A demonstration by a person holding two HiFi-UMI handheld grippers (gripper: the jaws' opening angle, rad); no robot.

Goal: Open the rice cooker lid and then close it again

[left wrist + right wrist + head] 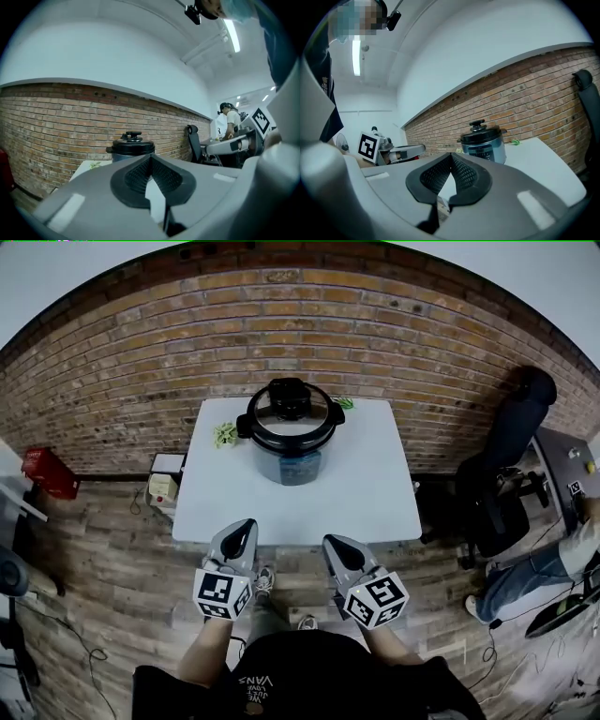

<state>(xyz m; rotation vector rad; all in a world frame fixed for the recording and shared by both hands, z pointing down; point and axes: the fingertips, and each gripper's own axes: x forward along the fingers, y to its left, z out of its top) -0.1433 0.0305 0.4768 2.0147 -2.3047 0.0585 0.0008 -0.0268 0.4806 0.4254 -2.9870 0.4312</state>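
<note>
Your left tool (246,529) and right tool (334,545) are pinched closed, empty, just short of the tabletop's (375,493) near edge. The rice cooker (291,442), lid (289,413) down, stands toward its far edge, midway ahead of both.

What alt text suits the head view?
A rice cooker with its lid shut stands on a white table by a brick wall; nearer, a person holds the left gripper and right gripper, both shut and empty.

Table (375,486): white, against brick wall (141,362)
Floor (103,559): wood planks
Plant (225,434): green, on table, left side
Red box (49,472): on floor, far left
Chair (516,418): black, right of table
</note>
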